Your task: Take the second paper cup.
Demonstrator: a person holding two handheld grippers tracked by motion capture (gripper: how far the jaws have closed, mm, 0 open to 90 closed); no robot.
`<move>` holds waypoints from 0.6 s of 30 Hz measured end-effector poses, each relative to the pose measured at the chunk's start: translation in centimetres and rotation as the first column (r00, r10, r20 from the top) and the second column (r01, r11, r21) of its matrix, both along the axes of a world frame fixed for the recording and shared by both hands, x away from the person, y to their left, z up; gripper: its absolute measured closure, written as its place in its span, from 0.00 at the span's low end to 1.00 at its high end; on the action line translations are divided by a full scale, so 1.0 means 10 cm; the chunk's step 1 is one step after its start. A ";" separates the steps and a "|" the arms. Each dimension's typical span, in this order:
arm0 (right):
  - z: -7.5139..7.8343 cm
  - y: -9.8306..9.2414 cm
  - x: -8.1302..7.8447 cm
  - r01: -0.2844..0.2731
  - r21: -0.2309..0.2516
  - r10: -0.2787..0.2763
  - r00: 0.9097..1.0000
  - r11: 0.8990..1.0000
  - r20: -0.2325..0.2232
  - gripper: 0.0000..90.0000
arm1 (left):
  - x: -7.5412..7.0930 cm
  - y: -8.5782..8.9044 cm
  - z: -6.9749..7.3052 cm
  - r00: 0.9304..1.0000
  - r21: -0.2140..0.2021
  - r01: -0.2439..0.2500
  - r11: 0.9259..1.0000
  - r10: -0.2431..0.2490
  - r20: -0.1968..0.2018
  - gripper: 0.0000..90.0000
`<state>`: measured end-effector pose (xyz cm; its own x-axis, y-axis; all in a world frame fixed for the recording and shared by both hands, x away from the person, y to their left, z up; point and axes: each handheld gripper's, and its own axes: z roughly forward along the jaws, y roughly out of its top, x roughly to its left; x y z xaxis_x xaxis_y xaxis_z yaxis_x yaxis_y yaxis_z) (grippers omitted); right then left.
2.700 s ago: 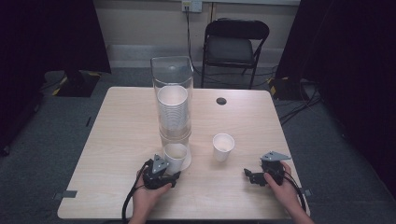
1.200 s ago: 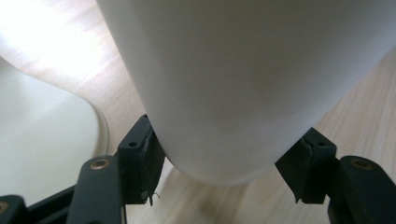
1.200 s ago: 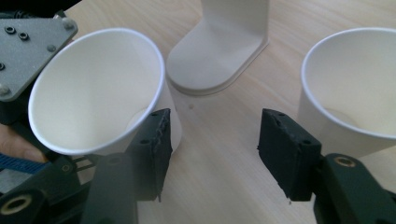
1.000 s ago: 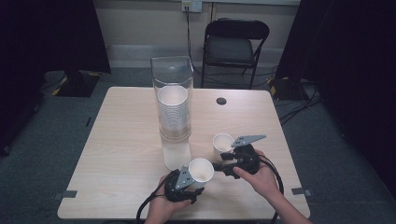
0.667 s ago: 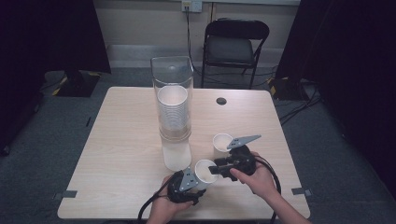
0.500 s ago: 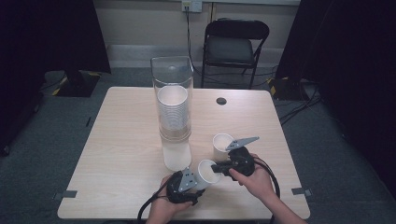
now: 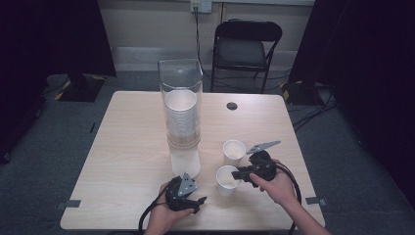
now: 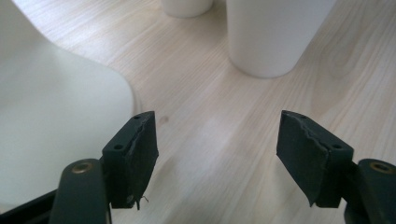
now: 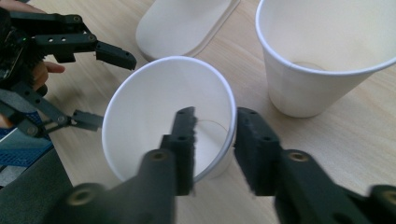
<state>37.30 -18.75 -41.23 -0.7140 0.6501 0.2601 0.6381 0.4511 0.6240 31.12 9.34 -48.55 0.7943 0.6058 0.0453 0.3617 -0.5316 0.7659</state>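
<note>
While the right gripper [image 9: 212, 140] pinches the rim of the white paper cup [image 7: 227, 180] beside the second paper cup [image 7: 234, 152], lower it gently; the left gripper [image 8: 217, 154] waits unclenched, empty.

A light wood-grain table [image 7: 127, 147] is standing on grey carpet [image 7: 44, 161], with small strips of tape [image 7: 67, 204] lying on the floor by its near corners. A black folding chair [image 7: 247, 49] is sitting beyond the far edge, facing the table. Behind it a pale wall [image 7: 147, 24] is running across, with a power outlet [image 7: 201, 6] holding a plugged-in cable. Dark curtains [image 7: 49, 34] are hanging at far left and right, and cables [image 7: 313, 110] are trailing over the carpet at right
</note>
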 end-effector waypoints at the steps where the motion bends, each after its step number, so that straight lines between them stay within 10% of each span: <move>1: 0.00 0.00 0.00 0.000 0.000 0.000 1.000 1.000 0.000 0.69 | 0.01 0.03 0.00 1.000 0.002 0.004 1.000 -0.004 -0.003 0.32; 7: 0.01 -0.28 -0.04 0.018 0.028 -0.022 0.987 0.999 0.157 0.30 | 0.04 0.18 0.04 0.999 -0.037 -0.031 0.999 0.030 -0.028 0.27; 18: -0.20 -0.78 -0.09 0.072 0.050 -0.081 0.975 0.996 0.208 0.21 | 0.05 0.46 0.11 0.996 -0.064 -0.060 0.996 0.056 -0.066 0.23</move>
<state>36.36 -26.51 -43.18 -0.7039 0.6968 0.1379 0.5228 0.3768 0.7646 31.60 13.96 -47.42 0.7577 0.6510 -0.0459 0.4396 -0.4571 0.7732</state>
